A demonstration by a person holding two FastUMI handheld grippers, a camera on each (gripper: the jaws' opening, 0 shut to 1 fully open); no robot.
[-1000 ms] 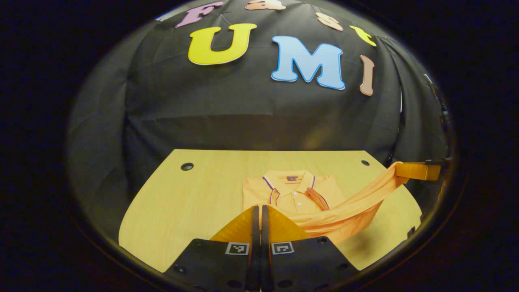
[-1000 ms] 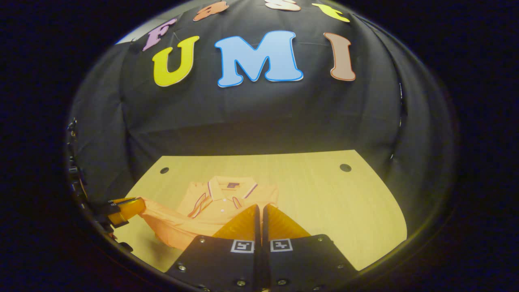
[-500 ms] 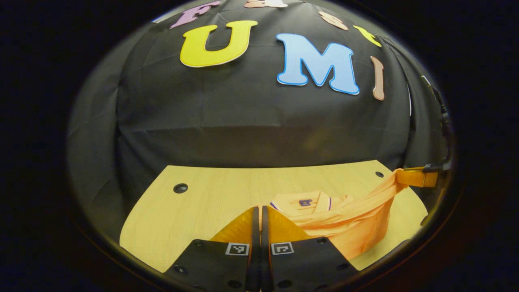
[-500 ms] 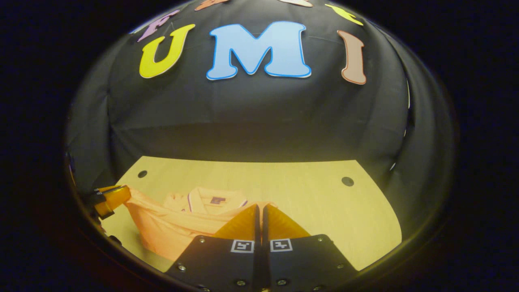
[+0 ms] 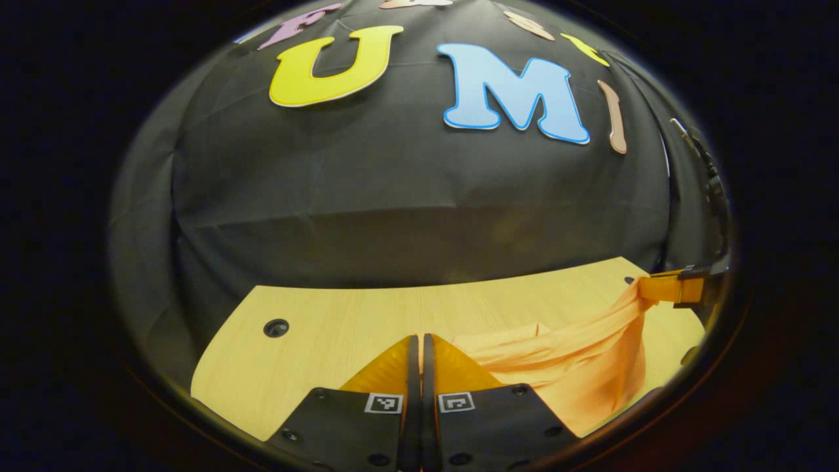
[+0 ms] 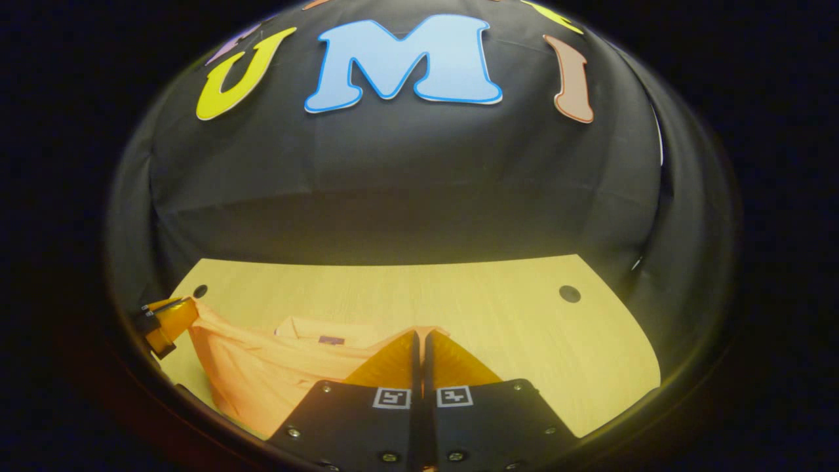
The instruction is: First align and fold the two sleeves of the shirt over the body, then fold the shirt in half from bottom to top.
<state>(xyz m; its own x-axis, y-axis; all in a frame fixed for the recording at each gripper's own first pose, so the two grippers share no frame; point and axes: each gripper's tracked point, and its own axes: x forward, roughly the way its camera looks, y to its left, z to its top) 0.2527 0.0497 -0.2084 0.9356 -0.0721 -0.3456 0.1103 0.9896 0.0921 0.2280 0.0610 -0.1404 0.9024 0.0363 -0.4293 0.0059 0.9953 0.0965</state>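
Claw states first: our left claw (image 5: 416, 347) has its fingers pressed together on the lower edge of the orange shirt (image 5: 557, 367), and our right claw (image 6: 419, 344) is likewise pinched tight on the same hem at the other corner. In the left gripper view we see the right claw farther off near the right edge, with cloth stretched up to it; in the right gripper view the left claw sits at the far left with the fabric gathered into it.

Between the two claws the hem hangs raised as a sagging band above the tabletop (image 5: 341, 321), while the collar end of the shirt (image 6: 314, 331) lies on the wood; a small dark tag shows there.

We judge that the sleeve folds are done, though the lifted cloth hides them and we cannot confirm it. The bottom-to-top fold is under way: the hem is up and near the collar, not yet laid down. What we judge is left is to carry the hem over, lower it flush with the shoulders, let go and clear both claws.
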